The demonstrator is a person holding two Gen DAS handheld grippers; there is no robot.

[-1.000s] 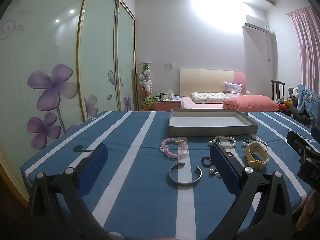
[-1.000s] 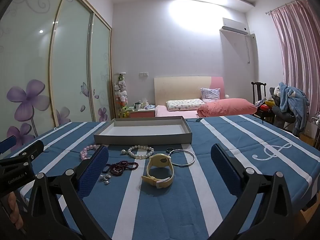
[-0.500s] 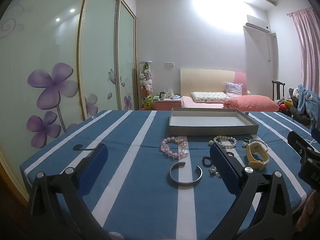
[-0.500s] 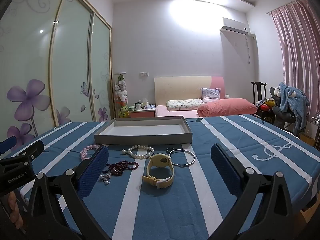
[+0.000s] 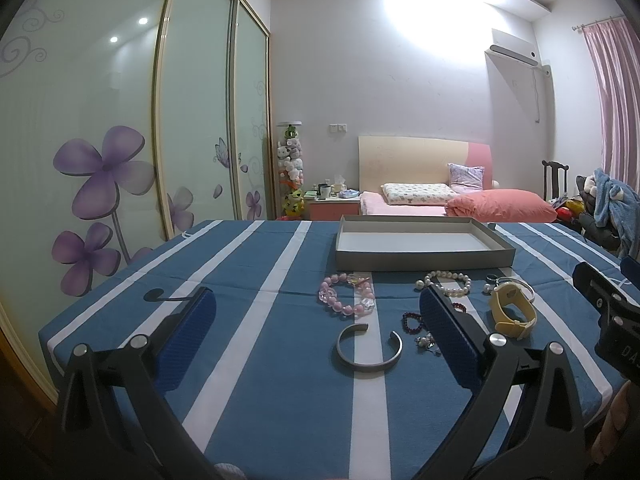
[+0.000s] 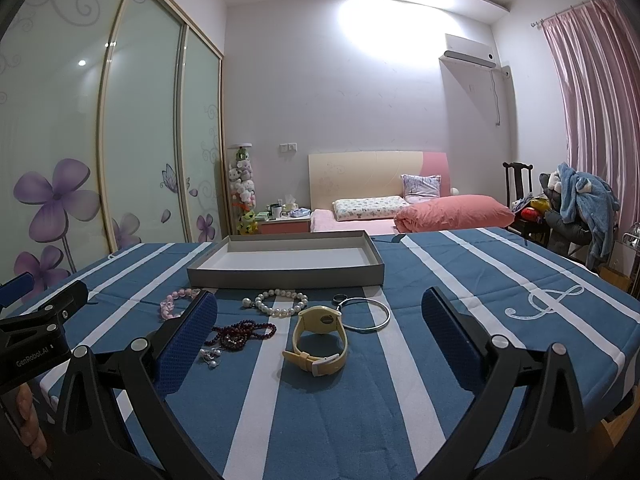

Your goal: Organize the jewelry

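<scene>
Both grippers hang low over the near edge of the blue-and-white striped tabletop (image 5: 248, 360), fingers spread wide and holding nothing.

Nearest the left gripper (image 5: 316, 336) lies the open silver metal cuff bangle (image 5: 369, 347), flat on the cloth and ahead between the left fingers, its gap turned toward the far side. It is smooth, rigid and thin, so it looks best pinched across one side of the band.

Nearest the right gripper (image 6: 318, 336) is the pale yellow rubbery wristwatch (image 6: 320, 338), its strap closed in a loop, resting on its side ahead between the right fingers.

Left of the watch lie small pearl earrings (image 6: 211, 355) and a dark red beaded strand (image 6: 244, 331), bunched and limp. Beyond them come the pink and clear glassy bead bracelet (image 5: 347, 295), the white pearl bracelet (image 6: 279, 303), a thin round silver bangle (image 6: 366, 314) and a small dark ring (image 6: 340, 298).

Farthest stands the shallow grey cardboard tray with white floor (image 6: 286, 278), empty, its long side facing the grippers. Every piece is on the cloth in front of it, so sorting has, I judge, not begun.
</scene>
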